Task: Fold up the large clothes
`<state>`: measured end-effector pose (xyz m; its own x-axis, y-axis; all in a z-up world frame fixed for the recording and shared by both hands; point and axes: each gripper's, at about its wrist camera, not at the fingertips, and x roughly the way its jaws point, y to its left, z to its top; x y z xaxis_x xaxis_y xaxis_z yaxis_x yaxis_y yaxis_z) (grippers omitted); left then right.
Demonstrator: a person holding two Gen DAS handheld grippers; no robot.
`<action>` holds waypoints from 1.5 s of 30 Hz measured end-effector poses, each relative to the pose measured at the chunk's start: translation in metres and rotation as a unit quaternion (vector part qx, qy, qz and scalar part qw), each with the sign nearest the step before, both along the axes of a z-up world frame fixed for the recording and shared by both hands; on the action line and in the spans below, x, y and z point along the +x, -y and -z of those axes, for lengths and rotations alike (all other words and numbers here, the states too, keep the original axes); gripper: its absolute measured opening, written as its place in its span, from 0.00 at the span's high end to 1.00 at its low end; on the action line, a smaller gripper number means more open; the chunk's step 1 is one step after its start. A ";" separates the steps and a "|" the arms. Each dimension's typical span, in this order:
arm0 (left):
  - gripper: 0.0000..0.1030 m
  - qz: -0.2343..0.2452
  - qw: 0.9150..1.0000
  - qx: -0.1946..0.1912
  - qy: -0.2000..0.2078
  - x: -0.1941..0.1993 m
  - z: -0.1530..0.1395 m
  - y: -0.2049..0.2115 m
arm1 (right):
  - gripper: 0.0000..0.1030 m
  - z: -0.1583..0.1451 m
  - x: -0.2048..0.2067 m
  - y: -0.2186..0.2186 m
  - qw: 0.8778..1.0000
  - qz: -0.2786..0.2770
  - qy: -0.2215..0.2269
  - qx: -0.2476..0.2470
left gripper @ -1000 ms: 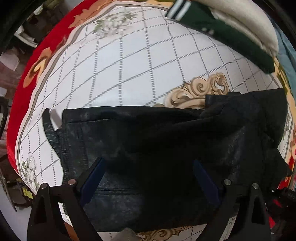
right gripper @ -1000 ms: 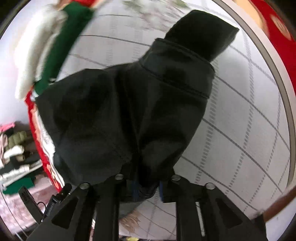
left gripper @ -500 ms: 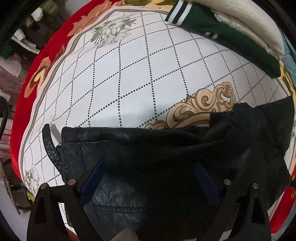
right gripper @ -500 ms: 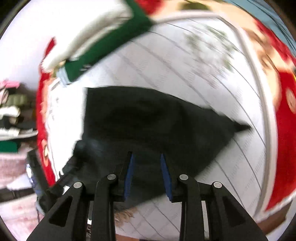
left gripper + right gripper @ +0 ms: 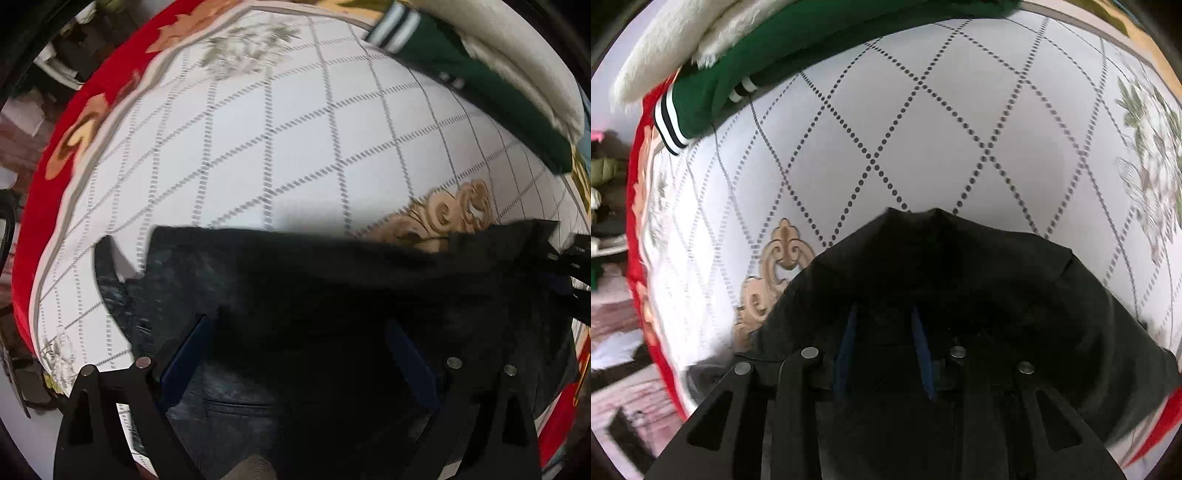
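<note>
A black leather-look jacket (image 5: 332,314) is spread on the white diamond-quilted blanket (image 5: 277,129). The left claw (image 5: 299,350) is held apart above it; the right claw (image 5: 884,343) is narrowly parted over the jacket, green striped-cuff garment (image 5: 746,85) at eleven o'clock.

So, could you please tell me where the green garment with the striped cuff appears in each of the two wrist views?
Left wrist: the green garment runs along the upper right, its striped cuff toward top centre.
Right wrist: the green garment lies across the upper left, cuff at its lower-left end.
Shared landmark: the white fluffy item lying right beside it.
</note>
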<state>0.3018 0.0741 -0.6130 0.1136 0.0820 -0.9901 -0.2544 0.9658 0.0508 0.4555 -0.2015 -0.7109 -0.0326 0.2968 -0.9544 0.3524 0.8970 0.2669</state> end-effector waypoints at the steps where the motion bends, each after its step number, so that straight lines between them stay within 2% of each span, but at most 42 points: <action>1: 0.07 -0.003 1.000 0.008 0.002 0.001 0.000 -0.006 | 0.69 -0.011 -0.002 0.003 1.000 0.007 0.007 0.007; 5: 0.05 -0.023 0.999 0.031 -0.013 0.013 0.024 -0.034 | 0.67 -0.034 -0.012 -0.012 0.999 -0.011 0.024 0.039; 7: 0.04 -0.036 0.999 0.019 -0.027 0.021 0.045 -0.045 | 0.67 -0.024 -0.014 -0.031 0.998 -0.034 0.019 0.055; 9: 0.01 -0.040 0.999 0.019 -0.029 0.027 0.053 -0.047 | 0.67 -0.004 -0.017 -0.043 0.998 -0.056 0.014 0.030; 11: 0.01 -0.023 0.999 0.033 -0.025 0.030 0.049 -0.043 | 0.68 0.021 -0.015 -0.047 0.998 -0.053 0.018 0.003; 15: 0.01 -0.022 0.999 0.041 -0.012 0.025 0.017 -0.043 | 0.68 0.009 -0.003 -0.056 0.998 -0.053 -0.012 -0.009; 17: 0.01 -0.019 0.999 0.034 0.008 0.020 -0.007 -0.038 | 0.65 -0.009 -0.011 -0.039 0.999 -0.023 0.004 0.028; 19: 0.01 -0.008 1.000 0.018 0.024 0.016 -0.026 -0.027 | 0.64 -0.027 -0.032 -0.001 0.998 0.025 0.022 0.046; 20: 0.01 0.002 0.999 -0.003 0.032 0.015 -0.033 -0.016 | 0.57 -0.034 -0.045 0.016 0.997 0.049 0.030 0.049; 21: 0.01 0.012 0.999 -0.020 0.035 0.014 -0.036 -0.001 | 0.42 -0.040 -0.063 0.037 0.995 0.079 0.034 0.051; 23: 0.01 0.033 0.998 -0.046 0.032 0.014 -0.034 0.030 | 0.27 -0.045 -0.107 0.082 0.988 0.140 0.040 0.052; 25: 0.01 0.052 0.997 -0.043 0.027 0.018 -0.019 0.054 | 0.27 -0.041 -0.146 0.117 0.981 0.184 0.035 0.040; 27: 0.01 0.068 0.997 -0.023 0.017 0.026 0.002 0.068 | 0.27 -0.030 -0.173 0.140 0.976 0.210 0.033 0.038; 29: 0.01 0.077 0.997 -0.012 0.005 0.033 0.020 0.076 | 0.27 -0.010 -0.192 0.156 0.971 0.228 0.040 0.059; 32: 0.00 0.066 0.997 -0.036 0.006 0.037 0.033 0.071 | 0.27 0.019 -0.189 0.155 0.964 0.213 0.085 0.134; 34: 0.00 0.073 0.997 -0.037 0.009 0.035 0.032 0.071 | 0.27 0.035 -0.177 0.144 0.958 0.204 0.106 0.169; 38: 0.00 0.076 0.997 -0.030 0.007 0.035 0.030 0.074 | 0.26 0.046 -0.148 0.131 0.942 0.205 0.158 0.211; 40: 0.00 0.077 0.997 -0.024 0.009 0.039 0.032 0.078 | 0.29 0.048 -0.140 0.127 0.932 0.221 0.168 0.234; 41: 0.00 0.078 0.997 -0.018 0.012 0.040 0.031 0.079 | 0.35 0.049 -0.136 0.124 0.928 0.228 0.172 0.241; 42: 0.00 0.079 0.997 -0.014 0.014 0.042 0.028 0.086 | 0.51 0.049 -0.132 0.123 0.927 0.231 0.171 0.239; 45: 0.00 0.081 0.997 -0.004 0.016 0.050 0.026 0.096 | 0.79 0.045 -0.134 0.130 0.919 0.251 0.176 0.249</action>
